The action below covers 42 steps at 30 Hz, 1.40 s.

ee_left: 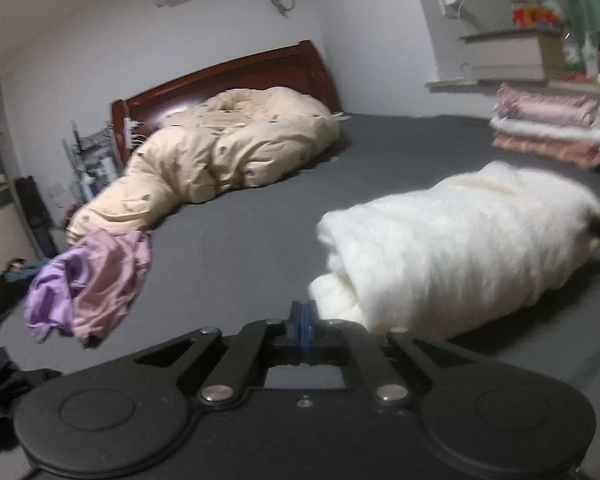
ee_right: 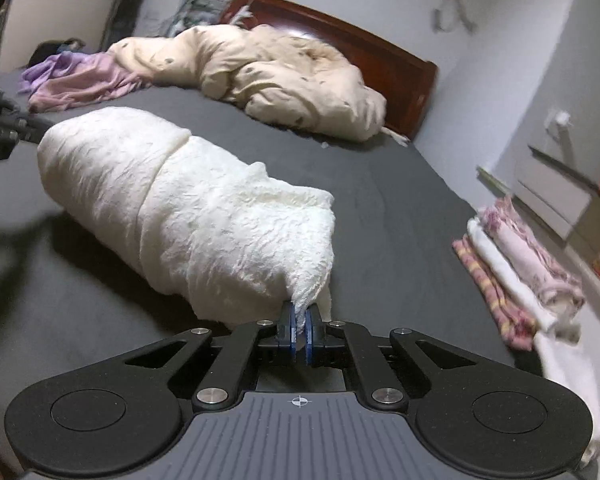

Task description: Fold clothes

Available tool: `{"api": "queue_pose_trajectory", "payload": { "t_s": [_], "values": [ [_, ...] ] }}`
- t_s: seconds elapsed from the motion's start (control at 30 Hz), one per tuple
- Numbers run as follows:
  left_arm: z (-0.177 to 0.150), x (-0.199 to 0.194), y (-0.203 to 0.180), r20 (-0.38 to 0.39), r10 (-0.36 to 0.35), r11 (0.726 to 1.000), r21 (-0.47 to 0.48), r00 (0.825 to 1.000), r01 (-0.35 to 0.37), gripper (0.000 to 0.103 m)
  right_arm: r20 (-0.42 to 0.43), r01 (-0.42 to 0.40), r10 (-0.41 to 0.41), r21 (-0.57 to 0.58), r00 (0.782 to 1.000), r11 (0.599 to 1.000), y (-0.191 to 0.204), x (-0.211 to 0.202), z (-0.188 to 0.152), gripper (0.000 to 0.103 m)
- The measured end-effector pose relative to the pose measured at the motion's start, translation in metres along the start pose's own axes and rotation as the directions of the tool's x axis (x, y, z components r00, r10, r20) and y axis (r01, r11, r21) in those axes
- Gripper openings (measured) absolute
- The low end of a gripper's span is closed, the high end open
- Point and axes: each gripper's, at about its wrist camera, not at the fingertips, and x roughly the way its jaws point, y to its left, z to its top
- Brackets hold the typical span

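The right gripper [ee_right: 299, 330] pinches a corner of the white fleece garment [ee_right: 204, 216] on the bed [ee_right: 400, 208]; beside the garment, the left gripper [ee_left: 303, 330] is closed, empty.

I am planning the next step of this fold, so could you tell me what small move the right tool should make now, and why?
Probably carry the pinched corner across to the stack of folded clothes. The right tool is shut on the white fleece garment, which already looks folded into a bundle on the bed, while the left tool is shut on nothing.
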Motion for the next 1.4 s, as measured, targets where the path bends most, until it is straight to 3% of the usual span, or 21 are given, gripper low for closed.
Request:
{"api": "queue_pose_trajectory", "payload": {
  "t_s": [0.1,0.23,0.3,0.4,0.53,0.6,0.67,0.87,1.07,1.23,1.33,1.4],
  "values": [
    [-0.003,-0.009,-0.005,-0.001,-0.062,0.998,0.016,0.998,0.062,0.004,-0.004,-0.018,0.019,0.033,1.000,0.999,-0.006,0.001,-0.001,0.004],
    [-0.010,-0.013,-0.012,-0.028,-0.074,0.997,0.019,0.997,0.075,0.012,-0.006,-0.025,0.025,0.043,1.000,0.999,-0.009,0.004,-0.001,0.004],
    [-0.010,-0.012,-0.016,-0.028,-0.079,0.996,0.029,0.996,0.080,0.026,-0.007,-0.029,0.029,0.045,1.000,0.999,-0.010,0.005,-0.002,0.004],
    [-0.010,-0.009,-0.020,-0.028,-0.087,0.995,0.044,0.996,0.088,0.031,-0.009,-0.032,0.033,0.064,0.999,0.997,-0.011,0.005,-0.002,0.004],
    [-0.009,-0.006,-0.027,-0.027,-0.097,0.993,0.063,0.995,0.098,0.030,-0.004,-0.029,0.029,0.075,1.000,0.997,-0.010,0.004,-0.001,0.004],
    [-0.007,-0.003,-0.031,-0.016,-0.099,0.993,0.065,0.995,0.099,0.011,0.001,-0.029,0.029,0.084,1.000,0.996,-0.011,0.003,-0.002,0.004],
    [-0.006,-0.002,-0.034,0.006,-0.075,0.995,0.062,0.997,0.074,0.009,0.015,-0.023,0.022,0.092,1.000,0.995,-0.010,0.002,-0.001,0.004],
    [-0.006,-0.007,-0.037,0.057,0.023,0.997,0.066,0.998,-0.027,0.007,0.030,0.015,-0.017,0.066,0.999,0.998,-0.011,0.003,0.002,0.003],
    [-0.011,0.001,-0.027,-0.006,-0.028,0.999,0.046,1.000,0.028,0.008,-0.023,-0.006,0.010,0.157,1.000,0.988,-0.026,0.010,-0.007,0.003],
    [-0.018,0.001,-0.021,-0.047,-0.022,1.000,-0.002,0.999,0.022,0.008,-0.083,0.094,-0.073,0.290,0.994,0.952,-0.054,0.009,-0.019,0.000],
    [-0.017,-0.002,-0.012,-0.041,-0.058,0.997,-0.050,0.997,0.056,0.010,-0.052,0.072,-0.058,0.321,0.997,0.944,-0.068,-0.002,-0.015,0.000],
    [-0.015,-0.006,-0.009,-0.032,-0.084,0.994,-0.072,0.996,0.082,0.015,0.015,-0.013,0.008,0.356,1.000,0.935,-0.070,-0.015,-0.008,0.000]
  ]
}}
